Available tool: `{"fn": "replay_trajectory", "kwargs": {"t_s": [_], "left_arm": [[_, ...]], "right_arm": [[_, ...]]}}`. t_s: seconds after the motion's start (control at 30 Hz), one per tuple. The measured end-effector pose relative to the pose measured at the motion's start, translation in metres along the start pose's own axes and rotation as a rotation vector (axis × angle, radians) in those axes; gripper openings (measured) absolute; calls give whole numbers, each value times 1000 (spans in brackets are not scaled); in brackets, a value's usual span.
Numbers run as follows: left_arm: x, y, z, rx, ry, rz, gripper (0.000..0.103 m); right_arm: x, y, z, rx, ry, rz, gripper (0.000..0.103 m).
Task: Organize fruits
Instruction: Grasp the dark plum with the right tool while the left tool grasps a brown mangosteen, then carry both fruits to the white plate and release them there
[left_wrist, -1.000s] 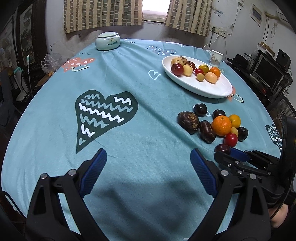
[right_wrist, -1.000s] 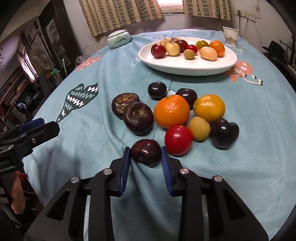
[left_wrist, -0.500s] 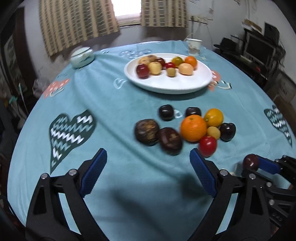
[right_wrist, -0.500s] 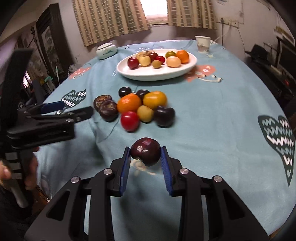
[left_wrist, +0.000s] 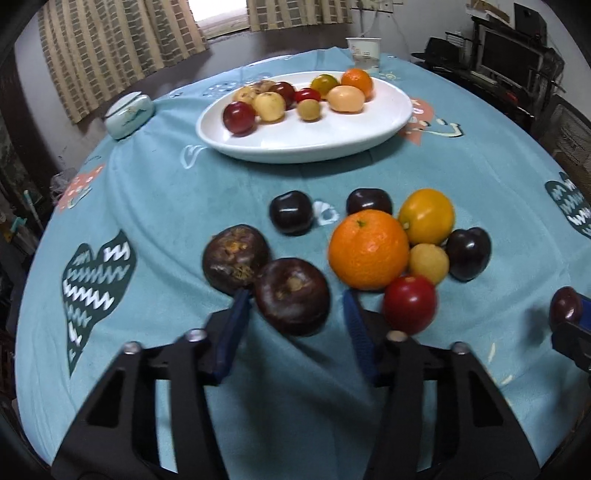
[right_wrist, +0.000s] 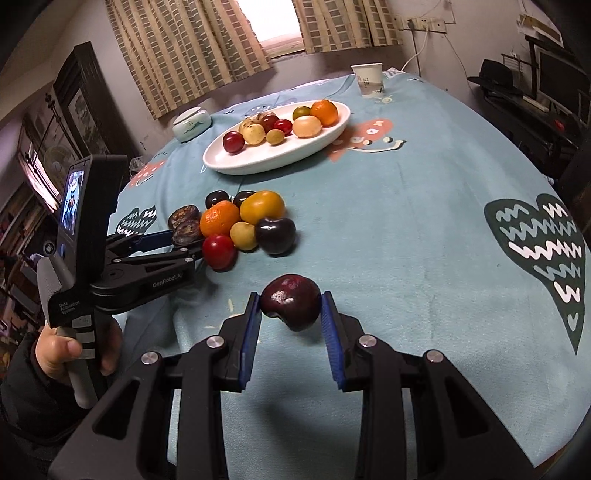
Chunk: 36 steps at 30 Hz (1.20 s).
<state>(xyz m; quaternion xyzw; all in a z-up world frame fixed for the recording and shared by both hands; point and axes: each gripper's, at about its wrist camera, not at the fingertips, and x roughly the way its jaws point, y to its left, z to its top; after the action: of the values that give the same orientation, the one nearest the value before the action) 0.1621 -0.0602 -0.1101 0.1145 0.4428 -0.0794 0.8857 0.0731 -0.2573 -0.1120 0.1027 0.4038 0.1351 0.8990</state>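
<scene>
The right gripper was clamped on a dark red cherry, both blue pads pressed against its sides, and held it clear of the teal tablecloth; one second earlier the same cherry had still been on the cloth at the near edge of the fruit pile, and half a second earlier it had already been lifted. The left gripper had advanced to the pile from its earlier open-cloth position, and its fingers, previously spread wide, had narrowed to bracket a dark brown mangosteen. The left pad appeared to touch the fruit; a gap remained at the right pad, so the fingers stood apart and not yet clamped. A second mangosteen lay touching the first on its far left. The remaining loose fruit sat unchanged: an orange, a red tomato, a yellow tomato, a small yellow fruit and three dark cherries, one of them beyond the mangosteens. The white oval plate, well beyond the pile, carried its earlier load of mixed fruit. A paper cup and a lidded ceramic jar stood at the far edge of the table.
</scene>
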Motion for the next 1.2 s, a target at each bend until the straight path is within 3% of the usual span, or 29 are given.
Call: {"fn": "replay_trajectory", "kwargs": {"t_s": [0.03,0.5,0.83,1.03,1.2], "left_arm": [[0,-1,0,7,-2,-7,42],[-58,11,-12,-33,-100,-79,41],[-71,23,-3,-62,-120,-107,41],[-66,32,41,-53,-117,-120,41],[-29,45,117,-77,-63,-115,41]], "right_arm": [[1,0,0,2,3,3,33],[-4,22,6,-41,-17,13,33],[2,36,23,-88,-19,3,33],[10,42,68,-150,-37,-10,33],[44,39,141,-174,-20,28,33]]}}
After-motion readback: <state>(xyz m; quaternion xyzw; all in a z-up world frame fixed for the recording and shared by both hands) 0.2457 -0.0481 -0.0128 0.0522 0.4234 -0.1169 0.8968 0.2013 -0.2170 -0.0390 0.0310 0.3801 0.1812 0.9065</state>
